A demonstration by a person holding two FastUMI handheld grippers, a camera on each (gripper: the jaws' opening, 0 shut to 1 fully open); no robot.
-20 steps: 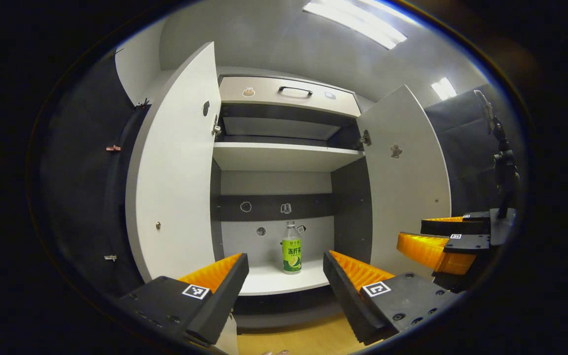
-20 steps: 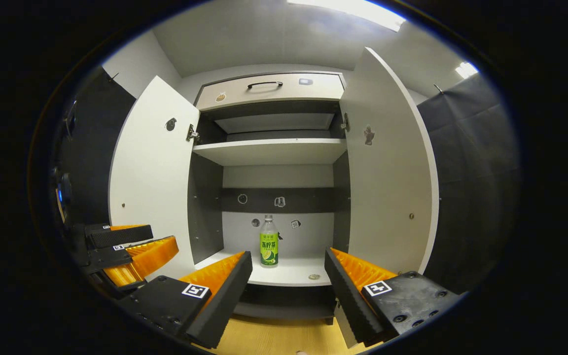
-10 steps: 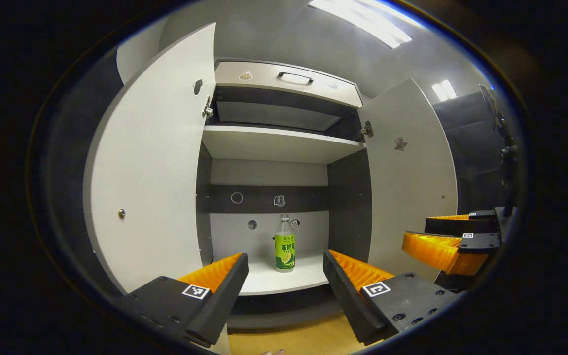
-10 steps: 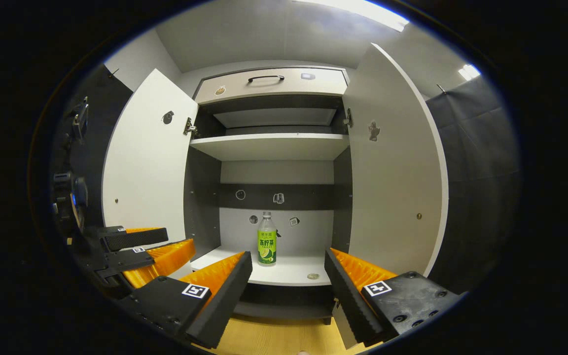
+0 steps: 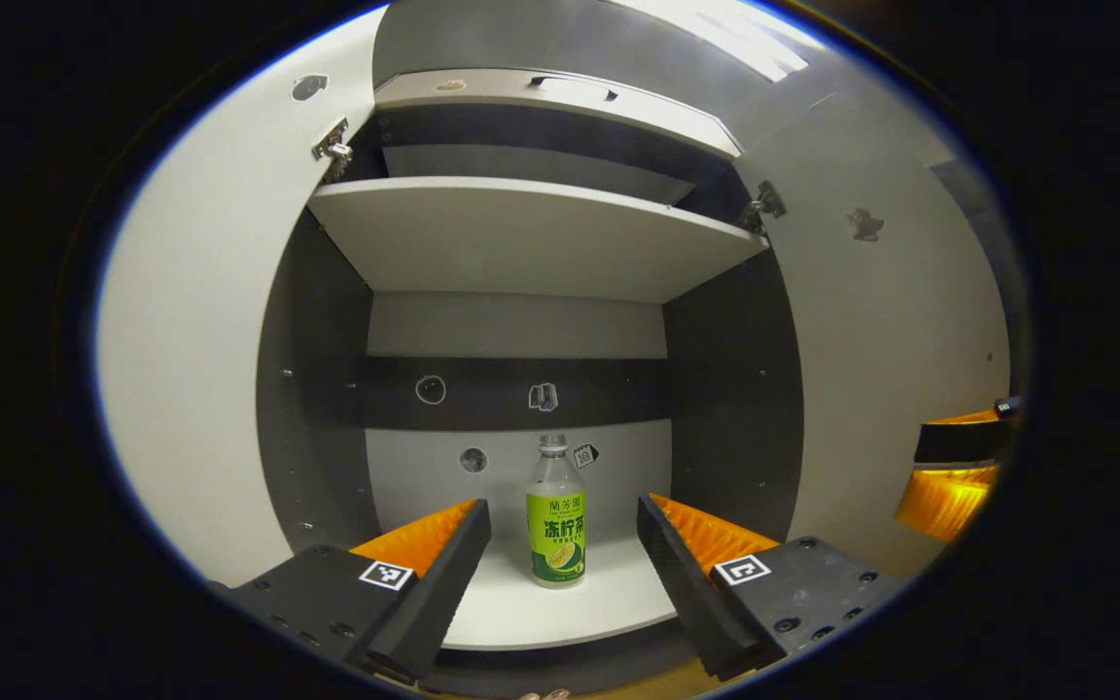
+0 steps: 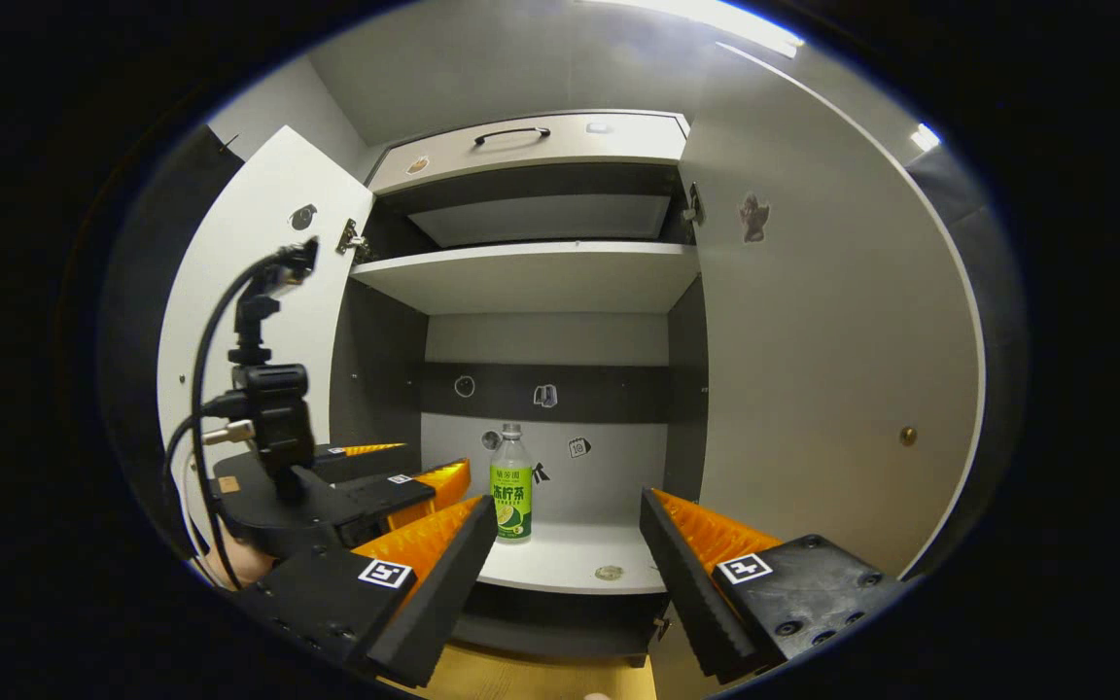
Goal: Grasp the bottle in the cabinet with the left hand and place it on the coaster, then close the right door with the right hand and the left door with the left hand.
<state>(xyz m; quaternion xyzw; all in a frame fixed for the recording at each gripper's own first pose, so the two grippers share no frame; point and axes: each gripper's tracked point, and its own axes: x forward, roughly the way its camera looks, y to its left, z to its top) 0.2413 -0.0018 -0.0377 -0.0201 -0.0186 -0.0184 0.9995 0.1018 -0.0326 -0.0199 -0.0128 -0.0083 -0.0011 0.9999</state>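
Clear plastic bottle with green label [image 5: 557,512] upright on white lower shelf [image 5: 560,608] of open cabinet, ahead of left tongs [image 5: 563,544], released; right tongs [image 6: 568,544] likewise released

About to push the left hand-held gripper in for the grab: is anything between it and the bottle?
Nothing visible. The left hand-held gripper is open, with the bottle upright between its fingers' lines on the bare lower shelf. Both doors are swung wide.
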